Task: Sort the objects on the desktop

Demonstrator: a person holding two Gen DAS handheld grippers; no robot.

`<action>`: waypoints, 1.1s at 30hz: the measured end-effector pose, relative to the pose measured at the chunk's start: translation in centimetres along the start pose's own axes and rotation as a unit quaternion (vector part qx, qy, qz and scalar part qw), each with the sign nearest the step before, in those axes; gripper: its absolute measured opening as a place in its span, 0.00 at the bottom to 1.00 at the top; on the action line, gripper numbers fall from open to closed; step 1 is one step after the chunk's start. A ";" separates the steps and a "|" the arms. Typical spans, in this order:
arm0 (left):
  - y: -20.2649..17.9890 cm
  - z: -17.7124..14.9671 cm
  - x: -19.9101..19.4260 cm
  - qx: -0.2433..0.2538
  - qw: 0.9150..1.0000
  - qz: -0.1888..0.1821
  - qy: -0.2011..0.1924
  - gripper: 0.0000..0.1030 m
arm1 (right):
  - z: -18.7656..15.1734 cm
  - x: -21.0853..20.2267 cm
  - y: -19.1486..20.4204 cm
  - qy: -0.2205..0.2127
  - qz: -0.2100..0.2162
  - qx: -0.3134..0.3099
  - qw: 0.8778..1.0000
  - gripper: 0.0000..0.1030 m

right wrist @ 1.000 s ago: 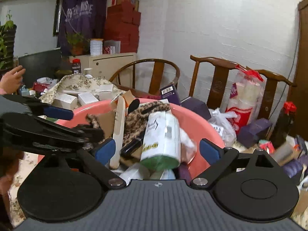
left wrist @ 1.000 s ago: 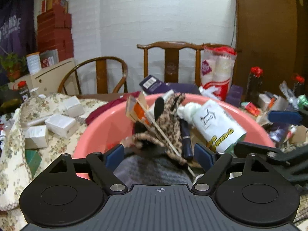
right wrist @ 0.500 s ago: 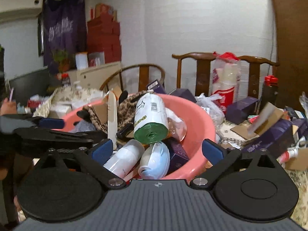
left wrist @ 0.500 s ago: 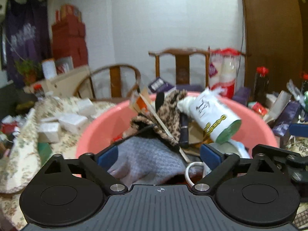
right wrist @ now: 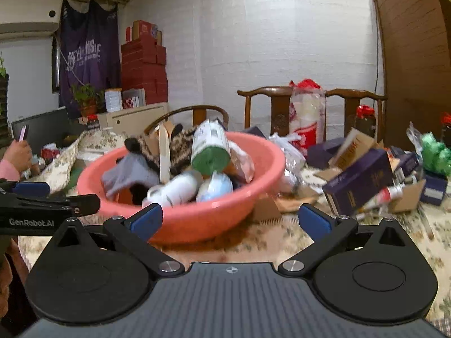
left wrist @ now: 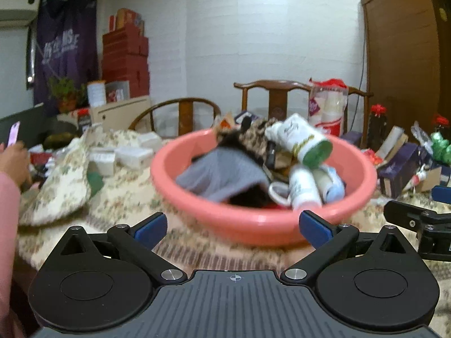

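A pink basin (left wrist: 253,222) (right wrist: 197,219) stands on the floral tablecloth, piled with a grey cloth (left wrist: 220,174) (right wrist: 126,177), a leopard-print cloth (left wrist: 251,138), a white bottle with a green cap (left wrist: 304,143) (right wrist: 210,146) and smaller white bottles (left wrist: 303,188) (right wrist: 174,188). My left gripper (left wrist: 234,226) is open and empty, just in front of the basin. My right gripper (right wrist: 229,221) is open and empty, in front of the basin's right side. Each gripper shows at the edge of the other's view.
White boxes (left wrist: 129,155) lie left of the basin. Purple boxes (right wrist: 358,183), cardboard and green bags (right wrist: 434,152) crowd the right. Wooden chairs (left wrist: 282,101) and a bag of cups (right wrist: 307,112) stand behind. A person's hand with a phone (right wrist: 19,146) is at far left.
Both grippers have pulled back from over the basin to in front of it; the basin now shows whole and farther away. Both stayed open.
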State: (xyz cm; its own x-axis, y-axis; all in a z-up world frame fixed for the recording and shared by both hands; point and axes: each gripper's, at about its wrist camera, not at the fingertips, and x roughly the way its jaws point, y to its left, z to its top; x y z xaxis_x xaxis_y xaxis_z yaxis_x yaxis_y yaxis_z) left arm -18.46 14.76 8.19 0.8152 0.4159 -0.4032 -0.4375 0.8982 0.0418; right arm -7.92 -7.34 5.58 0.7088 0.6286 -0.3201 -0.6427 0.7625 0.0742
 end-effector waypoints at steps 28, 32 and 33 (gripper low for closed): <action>0.6 -4.9 3.5 -0.008 0.999 0.002 0.050 1.00 | -4.5 1.9 2.6 0.039 -0.039 -0.047 0.997 0.99; 0.8 -5.0 3.8 -0.012 0.999 0.004 0.050 1.00 | -4.6 2.2 2.6 0.040 -0.034 -0.044 0.998 0.99; 0.8 -5.0 3.8 -0.014 0.999 0.004 0.049 1.00 | -4.6 2.2 2.6 0.040 -0.032 -0.044 0.998 0.99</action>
State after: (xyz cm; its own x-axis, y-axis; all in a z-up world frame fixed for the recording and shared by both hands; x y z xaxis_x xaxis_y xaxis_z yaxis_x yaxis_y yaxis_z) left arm -17.58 16.38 2.09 0.7704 0.4063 -0.4914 -0.4558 0.8898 0.0211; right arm -9.38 -4.65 0.71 0.7263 0.5616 -0.3963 -0.6218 0.7826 -0.0306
